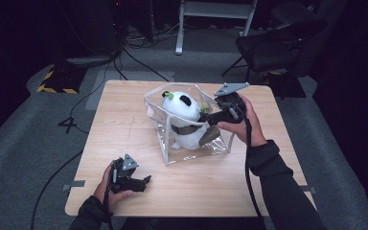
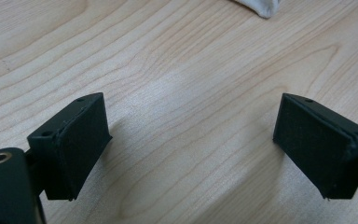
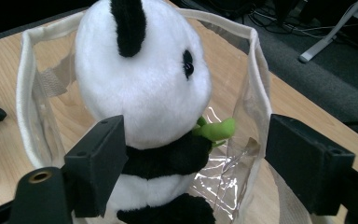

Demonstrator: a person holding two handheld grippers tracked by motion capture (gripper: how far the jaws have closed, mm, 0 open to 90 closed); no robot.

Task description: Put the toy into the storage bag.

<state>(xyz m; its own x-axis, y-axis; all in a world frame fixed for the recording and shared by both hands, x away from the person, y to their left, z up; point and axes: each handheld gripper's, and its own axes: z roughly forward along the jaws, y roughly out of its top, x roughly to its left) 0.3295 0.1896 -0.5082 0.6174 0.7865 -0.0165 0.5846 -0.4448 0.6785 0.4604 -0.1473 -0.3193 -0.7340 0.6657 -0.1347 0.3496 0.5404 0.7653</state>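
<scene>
Sitting inside the clear bag [image 1: 172,103], the plush panda [image 1: 184,120] looks packed; right gripper [image 1: 210,117] gapes around it, left gripper [image 1: 141,182] idles open.

Counted on the wooden table [image 1: 124,124]: one plush panda [image 1: 184,120], sitting in one clear bag [image 1: 220,143] with a white rim. Counted in the panda's arms: one green sprig [image 3: 216,128]. Counted in the person's hands: two grippers, one left gripper [image 1: 135,183] and one right gripper [image 1: 205,117]. Seen beyond the table: one dark chair [image 1: 268,48], one white frame [image 1: 211,12].
</scene>
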